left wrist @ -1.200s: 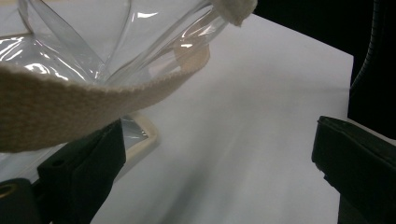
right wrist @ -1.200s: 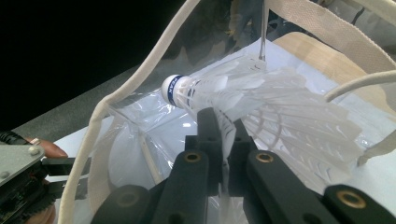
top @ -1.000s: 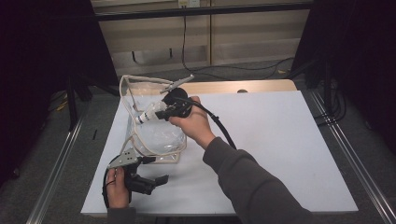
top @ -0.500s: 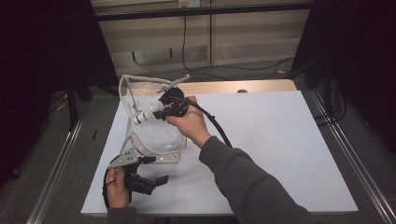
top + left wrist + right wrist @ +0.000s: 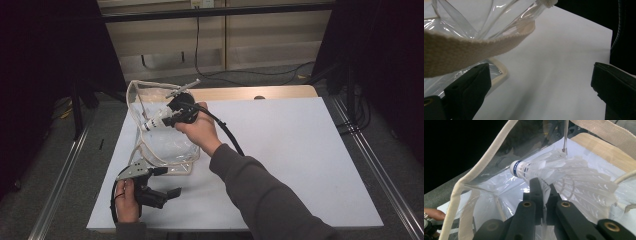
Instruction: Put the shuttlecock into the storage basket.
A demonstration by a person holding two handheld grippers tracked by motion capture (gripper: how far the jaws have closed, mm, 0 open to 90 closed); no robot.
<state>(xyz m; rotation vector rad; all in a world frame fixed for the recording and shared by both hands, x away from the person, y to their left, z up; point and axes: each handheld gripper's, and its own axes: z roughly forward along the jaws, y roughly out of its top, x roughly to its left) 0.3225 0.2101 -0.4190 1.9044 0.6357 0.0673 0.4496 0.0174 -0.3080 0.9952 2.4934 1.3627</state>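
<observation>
I have the right hand-held gripper (image 5: 165, 119) clamped nearly flat on a shuttlecock (image 5: 544, 173), its 2 jaws pinching the feather skirt just behind the white cork. In the high view the shuttlecock (image 5: 152, 122) sits at about 10 o'clock from the worktop's middle, cork pointing toward 9 o'clock, held inside the upper mouth of a clear plastic bag (image 5: 167, 145) with cream webbing trim. In the right gripper view the cork, with its blue band, is past the bag's rim (image 5: 471, 177) and the feathers fan out behind my jaws.

The left hand-held gripper (image 5: 162, 182) rests at 7 o'clock on the white worktop (image 5: 300, 150), jaws wide apart with nothing between them; the bag's strap (image 5: 474, 45) hangs just above its left jaw without being gripped.

I judge the shuttlecock to be very light and fragile: the feathers look thin and springy, and a hard squeeze would likely crease or snap them. The cork is the firmer place to hold, though rounded and likely to slip. The bag is soft and floppy, so its mouth may sag; the woven strap or the trimmed rim looks like the surest place for the left jaws.
</observation>
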